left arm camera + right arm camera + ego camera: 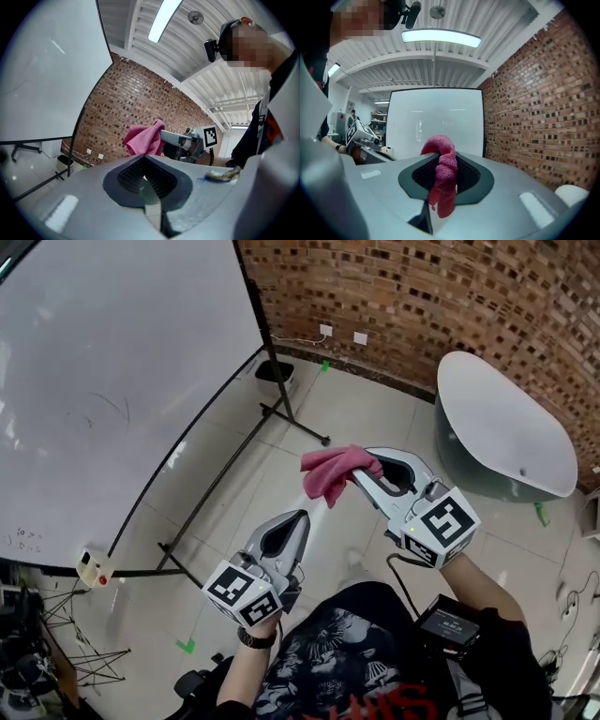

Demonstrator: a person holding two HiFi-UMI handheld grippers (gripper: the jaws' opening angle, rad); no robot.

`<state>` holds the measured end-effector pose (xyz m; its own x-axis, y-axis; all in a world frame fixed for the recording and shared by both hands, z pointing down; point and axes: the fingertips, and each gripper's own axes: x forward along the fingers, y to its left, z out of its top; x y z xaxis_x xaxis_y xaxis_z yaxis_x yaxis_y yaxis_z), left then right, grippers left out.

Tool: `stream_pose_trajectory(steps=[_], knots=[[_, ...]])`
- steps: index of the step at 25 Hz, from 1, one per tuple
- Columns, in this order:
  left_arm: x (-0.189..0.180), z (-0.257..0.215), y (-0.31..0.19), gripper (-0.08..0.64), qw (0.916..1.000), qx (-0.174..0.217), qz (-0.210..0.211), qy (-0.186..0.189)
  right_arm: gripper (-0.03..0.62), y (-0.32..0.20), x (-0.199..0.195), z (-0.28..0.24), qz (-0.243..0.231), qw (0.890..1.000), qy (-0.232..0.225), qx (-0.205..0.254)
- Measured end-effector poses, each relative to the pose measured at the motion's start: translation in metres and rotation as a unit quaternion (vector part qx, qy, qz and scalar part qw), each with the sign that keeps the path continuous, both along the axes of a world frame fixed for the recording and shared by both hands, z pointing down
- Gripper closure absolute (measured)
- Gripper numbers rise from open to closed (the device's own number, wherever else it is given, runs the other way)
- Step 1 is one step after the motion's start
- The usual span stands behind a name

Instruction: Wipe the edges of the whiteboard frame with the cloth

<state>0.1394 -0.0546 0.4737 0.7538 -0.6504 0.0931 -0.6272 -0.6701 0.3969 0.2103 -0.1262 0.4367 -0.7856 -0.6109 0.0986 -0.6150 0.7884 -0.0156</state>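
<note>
Pinches the pink cloth (328,472) in the right gripper (359,474), in the air above the tiled floor (375,409), apart from the whiteboard frame (255,306). Holds the left gripper (300,517) pressed together, empty, near the cloth.

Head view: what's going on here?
A person stands by a whiteboard with a gripper in each hand. The right claw is shut on a pink cloth, held in the air clear of the board's black frame. The left claw is shut and empty, lower and nearer the person. The cloth touches no edge at this moment.
</note>
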Motion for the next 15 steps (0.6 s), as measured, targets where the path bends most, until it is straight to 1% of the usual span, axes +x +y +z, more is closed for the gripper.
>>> stream_pose_trajectory(steps=[2, 4, 6, 8, 9, 11, 15], knots=[[0.041, 0.0, -0.041, 0.558, 1.0, -0.005, 0.006, 0.002, 0.515, -0.036, 0.047, 0.007, 0.018, 0.999, -0.02, -0.02], [0.086, 0.004, -0.072, 0.558, 0.9995, -0.021, 0.021, 0.008, 0.515, -0.06, 0.089, 0.012, 0.027, 0.998, -0.039, -0.036], [0.131, 0.015, -0.091, 0.558, 0.9976, -0.042, 0.05, 0.023, 0.515, -0.075, 0.124, 0.022, 0.036, 0.997, -0.04, -0.046], [0.165, 0.023, -0.103, 0.558, 0.9939, -0.056, 0.088, 0.035, 0.515, -0.087, 0.147, 0.034, 0.046, 0.997, -0.042, -0.053], [0.175, 0.026, -0.108, 0.558, 0.9925, -0.056, 0.103, 0.035, 0.515, -0.09, 0.154, 0.04, 0.049, 0.996, -0.045, -0.056], [0.185, 0.035, -0.119, 0.558, 0.991, -0.051, 0.119, 0.033, 0.515, -0.094, 0.163, 0.054, 0.052, 0.996, -0.051, -0.058], [0.187, 0.063, -0.145, 0.558, 0.9895, -0.057, 0.129, 0.032, 0.515, -0.112, 0.17, 0.077, 0.062, 0.993, -0.072, -0.064]])
